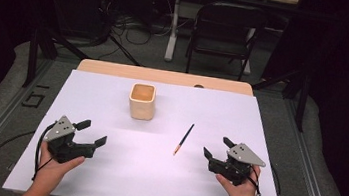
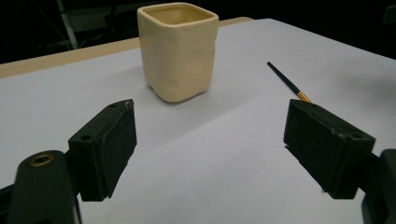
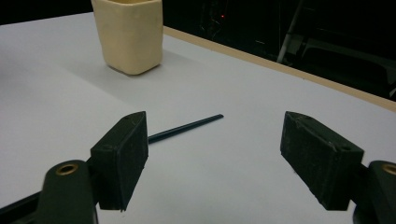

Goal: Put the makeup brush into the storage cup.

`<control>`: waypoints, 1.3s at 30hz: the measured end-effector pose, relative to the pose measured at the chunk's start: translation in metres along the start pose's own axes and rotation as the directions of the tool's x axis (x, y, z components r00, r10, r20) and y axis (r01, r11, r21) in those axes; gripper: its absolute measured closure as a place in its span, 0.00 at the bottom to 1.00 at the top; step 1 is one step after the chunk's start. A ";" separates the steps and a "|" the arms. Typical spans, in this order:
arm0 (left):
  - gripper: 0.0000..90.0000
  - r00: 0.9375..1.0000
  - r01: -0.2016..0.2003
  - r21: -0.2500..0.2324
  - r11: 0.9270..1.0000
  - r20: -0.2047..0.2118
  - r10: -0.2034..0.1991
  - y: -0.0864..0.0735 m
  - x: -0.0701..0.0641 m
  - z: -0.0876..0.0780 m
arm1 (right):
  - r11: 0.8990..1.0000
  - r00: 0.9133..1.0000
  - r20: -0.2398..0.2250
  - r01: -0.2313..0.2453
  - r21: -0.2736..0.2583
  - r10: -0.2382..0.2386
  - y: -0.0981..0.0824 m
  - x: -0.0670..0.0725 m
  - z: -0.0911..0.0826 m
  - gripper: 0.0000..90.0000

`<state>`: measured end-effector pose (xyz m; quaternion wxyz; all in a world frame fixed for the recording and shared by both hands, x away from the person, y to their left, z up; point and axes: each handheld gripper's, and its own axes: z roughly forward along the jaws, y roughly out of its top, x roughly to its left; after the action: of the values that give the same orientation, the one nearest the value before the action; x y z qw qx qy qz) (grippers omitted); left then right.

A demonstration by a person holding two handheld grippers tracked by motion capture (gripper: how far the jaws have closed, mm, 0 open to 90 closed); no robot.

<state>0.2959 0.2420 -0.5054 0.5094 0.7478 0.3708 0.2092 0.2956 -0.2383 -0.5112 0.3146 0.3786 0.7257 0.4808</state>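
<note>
Left tool (image 1: 92, 133): held in the person's left hand (image 1: 56, 164) at the near left of the bench, jaws spread wide with only bare white surface between them; in the left gripper view the two black pads (image 2: 109, 149) stand far apart and touch nothing.
Right tool (image 1: 216, 147): held in the person's right hand (image 1: 241, 192) at the near right of the bench, jaws likewise spread wide and pinching nothing; it sits low over the sheet.
Brush (image 1: 183, 139): a thin dark brush with a gold band near its nearer end, lying flat on the white sheet, slanted, right of centre. It is near the right tool, just to that tool's left and a little farther back, and touches neither tool. In the right gripper view part of its length passes behind the left-hand pad (image 3: 121, 158).
Cup (image 1: 142, 101): a cream, square-sided cup with rounded corners, standing upright at the middle of the bench, beyond both tools and well apart from the brush.
Bench (image 1: 102, 180): covered by a white sheet, with a wooden edge showing along the far side.
Chair (image 1: 226, 31): a dark folding chair on the floor beyond the bench.
</note>
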 end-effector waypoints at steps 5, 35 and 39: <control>0.20 1.000 0.015 0.012 1.000 0.009 -0.015 0.000 0.000 0.002 | 0.998 1.000 0.018 0.006 0.059 -0.007 0.002 0.000 0.004 0.22; 0.17 0.999 0.049 0.100 0.994 -0.004 -0.048 0.049 0.013 0.023 | 0.992 0.997 -0.068 0.046 0.117 -0.038 0.035 -0.003 0.017 0.21; 0.17 0.998 0.069 0.107 0.992 -0.008 -0.069 0.056 0.016 0.032 | 0.989 0.996 -0.076 0.052 0.139 -0.041 0.036 -0.003 0.022 0.22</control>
<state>0.3470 0.2230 -0.4681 0.4746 0.7604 0.4081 0.1729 0.3245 -0.2219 -0.4849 0.2715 0.3649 0.7775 0.4344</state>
